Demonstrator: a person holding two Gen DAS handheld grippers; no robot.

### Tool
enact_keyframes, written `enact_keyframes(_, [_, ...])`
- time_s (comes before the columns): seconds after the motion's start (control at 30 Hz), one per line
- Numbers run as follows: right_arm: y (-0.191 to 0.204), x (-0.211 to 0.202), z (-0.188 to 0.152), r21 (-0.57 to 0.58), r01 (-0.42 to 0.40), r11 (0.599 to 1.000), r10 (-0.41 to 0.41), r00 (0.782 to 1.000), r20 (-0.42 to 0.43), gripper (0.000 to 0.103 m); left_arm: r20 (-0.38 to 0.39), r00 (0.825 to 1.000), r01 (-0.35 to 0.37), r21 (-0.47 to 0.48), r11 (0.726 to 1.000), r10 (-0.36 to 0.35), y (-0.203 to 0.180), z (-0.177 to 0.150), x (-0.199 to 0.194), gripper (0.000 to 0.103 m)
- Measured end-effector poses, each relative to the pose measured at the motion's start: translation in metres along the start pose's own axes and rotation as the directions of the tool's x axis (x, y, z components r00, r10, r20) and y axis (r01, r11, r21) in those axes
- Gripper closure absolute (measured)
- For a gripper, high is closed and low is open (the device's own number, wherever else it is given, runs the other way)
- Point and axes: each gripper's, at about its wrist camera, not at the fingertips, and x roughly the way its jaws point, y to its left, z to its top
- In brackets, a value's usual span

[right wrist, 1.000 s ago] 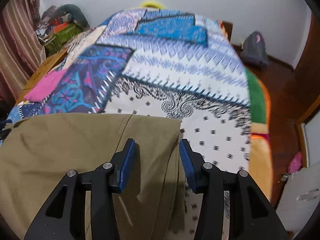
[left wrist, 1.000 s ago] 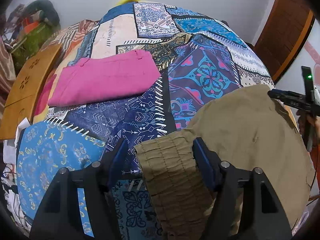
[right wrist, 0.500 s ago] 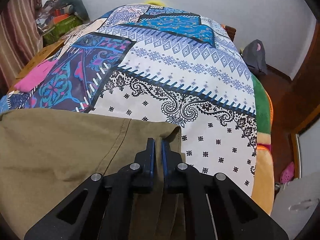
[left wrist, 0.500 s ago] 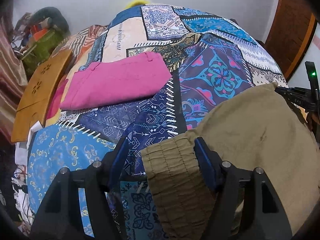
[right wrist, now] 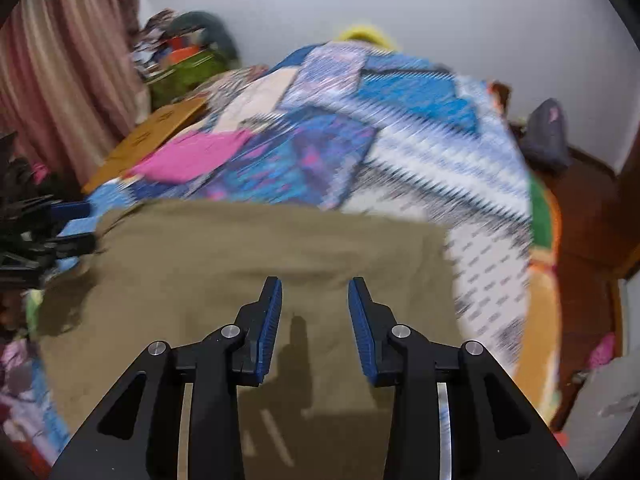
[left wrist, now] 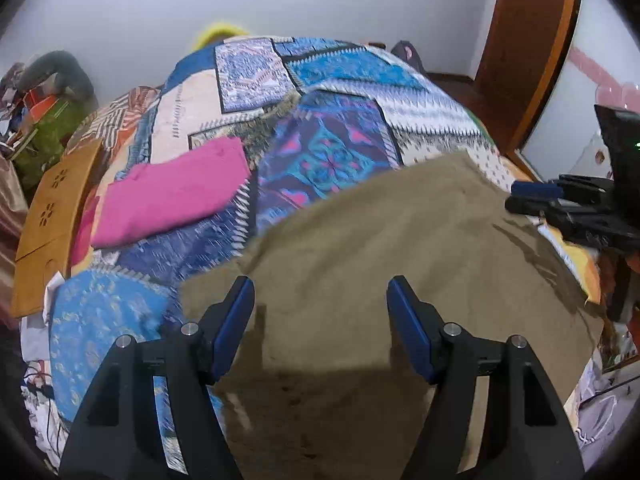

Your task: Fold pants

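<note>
The olive-brown pants (left wrist: 392, 240) lie spread flat on the patchwork bedspread (left wrist: 332, 152); they also fill the near half of the right wrist view (right wrist: 256, 248). My left gripper (left wrist: 320, 292) is open wide and empty above the pants' near left part. My right gripper (right wrist: 314, 292) is open and empty above the pants' near right part. The right gripper also shows at the right edge of the left wrist view (left wrist: 520, 196). Both views are blurred by motion.
A folded pink garment (left wrist: 172, 196) lies on the bed's left side. A wooden board (left wrist: 48, 216) leans along the bed's left edge. Cluttered bags (right wrist: 180, 56) sit by the curtain (right wrist: 68, 80). A grey bag (right wrist: 548, 136) and wooden floor lie right of the bed.
The left gripper has let go of the elastic waistband and opened wider. The right gripper was shut on the pants' edge half a second ago and is now open. Both have pulled back and up.
</note>
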Motion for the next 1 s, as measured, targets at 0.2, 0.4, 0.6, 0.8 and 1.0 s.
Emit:
enact_keyframes(0.2, [0.016, 0.0, -0.041, -0.008, 0.002, 1.0, -0.003, 0.998, -0.068, 0.072, -0.029, 0.998, -0.053, -0.015, 0.998, 0.052, 0.0, -0.03, 0.0, 0.034])
enact_keyframes(0.4, [0.006, -0.042, -0.064, 0.018, 0.056, 0.998, -0.055, 0.997, -0.053, 0.072, -0.036, 0.996, -0.088, -0.058, 0.994, 0.086, 0.022, -0.057, -0.027, 0.034])
enact_keyframes(0.6, [0.008, -0.089, -0.068, 0.04, 0.121, 0.992, -0.122, 0.992, 0.029, 0.072, 0.012, 0.995, -0.101, -0.115, 0.988, 0.103, 0.03, -0.066, -0.059, 0.034])
enact_keyframes(0.8, [0.03, -0.125, -0.073, 0.013, 0.174, 0.985, -0.175, 0.981, 0.09, 0.072, 0.054, 0.996, -0.071, -0.111, 0.991, 0.077, 0.017, -0.075, -0.083, 0.03])
enact_keyframes(1.0, [0.047, -0.127, -0.085, 0.018, 0.155, 0.988, -0.156, 0.982, 0.11, 0.068, 0.074, 0.997, -0.027, -0.132, 0.991, 0.037, 0.007, -0.092, -0.096, 0.022])
